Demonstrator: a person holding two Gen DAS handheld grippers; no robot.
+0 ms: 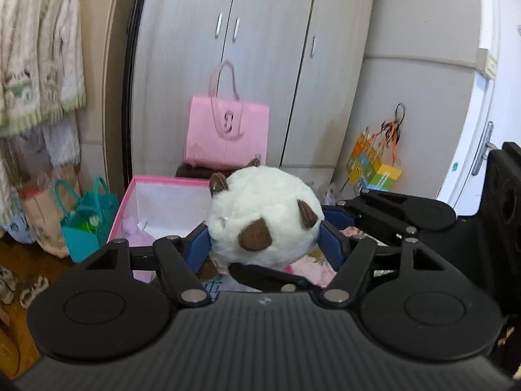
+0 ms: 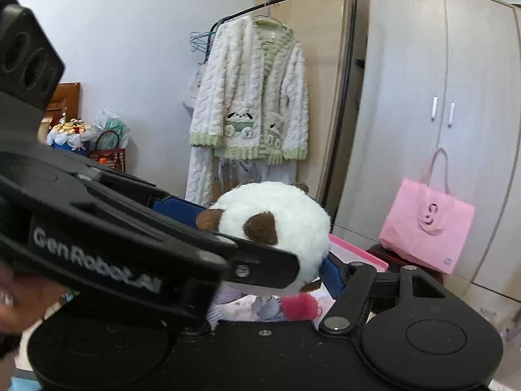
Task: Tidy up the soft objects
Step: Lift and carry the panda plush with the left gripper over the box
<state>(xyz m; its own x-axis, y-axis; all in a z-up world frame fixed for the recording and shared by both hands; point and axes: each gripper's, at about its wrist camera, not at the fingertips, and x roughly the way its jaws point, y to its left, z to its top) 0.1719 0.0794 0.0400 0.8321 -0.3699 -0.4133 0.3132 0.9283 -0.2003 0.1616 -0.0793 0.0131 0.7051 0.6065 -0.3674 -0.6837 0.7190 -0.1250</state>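
Note:
A round white plush toy [image 1: 265, 216] with brown patches is held up in the air. My left gripper [image 1: 265, 241] is shut on it, blue pads pressing both sides. My right gripper [image 2: 260, 247] also closes on the same plush [image 2: 276, 224]; its left finger is hidden behind the left gripper's body, which crosses the right wrist view. The right gripper shows in the left wrist view [image 1: 400, 211] at the right. Below and behind the plush stands a pink box [image 1: 140, 195] with a white inside and a lilac soft thing [image 1: 136, 231] in it. A pink fluffy thing [image 2: 299, 306] lies below.
A pink tote bag [image 1: 228, 133] hangs on the grey wardrobe [image 1: 276, 49]. Teal bags [image 1: 88, 218] stand on the floor at left. A white-green fleece jacket [image 2: 257, 97] hangs on a clothes rail. A colourful cube bag [image 1: 374, 163] hangs at right. A door [image 1: 495, 97] is at far right.

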